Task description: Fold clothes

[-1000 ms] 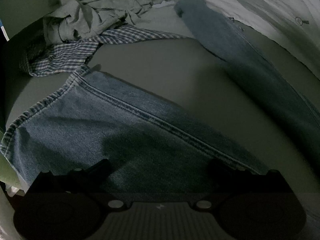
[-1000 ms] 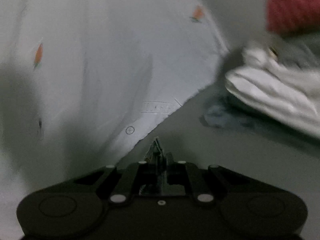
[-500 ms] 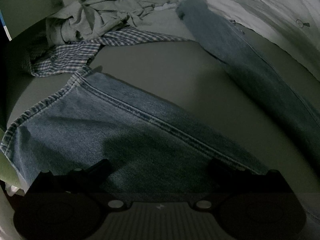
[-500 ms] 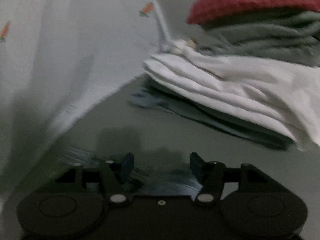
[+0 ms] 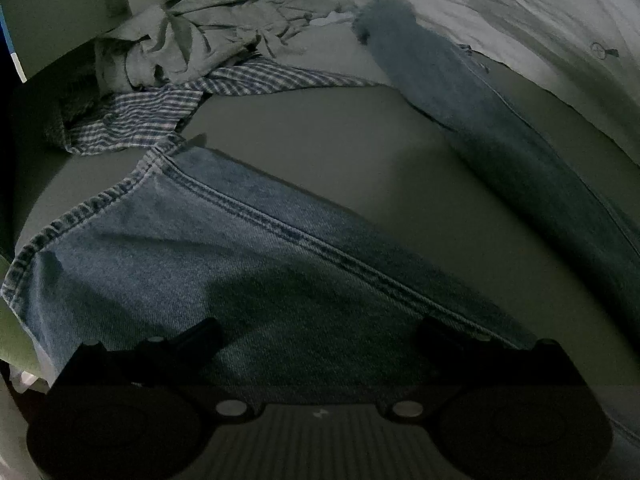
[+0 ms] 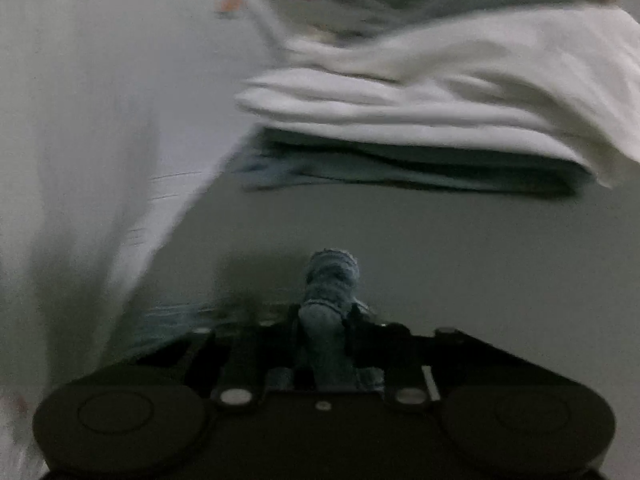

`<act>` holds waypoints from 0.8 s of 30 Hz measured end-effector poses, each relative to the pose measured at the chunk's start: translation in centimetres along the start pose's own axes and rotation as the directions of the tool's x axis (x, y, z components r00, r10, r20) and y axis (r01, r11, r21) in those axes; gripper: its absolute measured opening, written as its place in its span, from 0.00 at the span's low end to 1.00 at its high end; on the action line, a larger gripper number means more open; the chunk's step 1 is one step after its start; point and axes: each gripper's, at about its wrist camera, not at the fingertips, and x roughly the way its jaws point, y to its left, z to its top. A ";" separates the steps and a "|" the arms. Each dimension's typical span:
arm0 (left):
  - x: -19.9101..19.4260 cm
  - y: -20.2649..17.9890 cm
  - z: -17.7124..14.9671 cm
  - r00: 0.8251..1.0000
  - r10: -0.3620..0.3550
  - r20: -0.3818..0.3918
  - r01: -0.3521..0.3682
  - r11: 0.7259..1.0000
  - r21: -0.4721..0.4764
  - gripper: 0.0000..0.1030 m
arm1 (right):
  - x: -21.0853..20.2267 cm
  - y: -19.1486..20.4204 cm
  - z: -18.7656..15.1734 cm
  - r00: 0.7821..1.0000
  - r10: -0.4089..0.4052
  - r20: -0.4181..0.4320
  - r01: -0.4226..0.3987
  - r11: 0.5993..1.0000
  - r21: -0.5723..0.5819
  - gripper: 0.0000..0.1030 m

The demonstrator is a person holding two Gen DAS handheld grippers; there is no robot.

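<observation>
Left gripper (image 5: 316, 334): jaws spread wide, resting over the near leg of the jeans (image 5: 224, 256), which lies flat on the bed (image 5: 340, 144). Ahead and left of the jaws, a checked shirt (image 5: 160, 108). Right gripper (image 6: 324, 328): jaws pressed together, pinching a bunched denim end (image 6: 330, 276). Ahead and right, folded clothes (image 6: 420, 112).

No readable text, brand or number anywhere; only small circled cross marks printed on the pale sheet (image 5: 540, 8), too small to tell as letters.
</observation>
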 end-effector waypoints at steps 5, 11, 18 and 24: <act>0.0 0.0 -0.1 1.000 -0.001 0.007 0.001 1.000 -0.001 1.00 | 1.9 6.2 -3.4 0.914 0.332 -0.232 -0.362 0.927 -0.098 0.18; -0.1 0.1 -0.3 1.000 -0.004 0.022 0.004 1.000 0.001 1.00 | 3.3 9.7 -8.0 0.836 0.270 -0.477 -0.417 0.879 -0.233 0.29; -0.1 0.0 -0.5 0.999 -0.002 0.032 0.002 1.000 -0.002 1.00 | 0.9 6.0 -1.6 0.912 0.338 -0.235 -0.361 0.930 -0.065 0.46; -0.1 0.0 -0.4 0.999 -0.001 0.034 0.002 1.000 -0.003 1.00 | 3.2 3.8 1.1 0.977 0.102 -0.186 -0.109 0.993 -0.032 0.49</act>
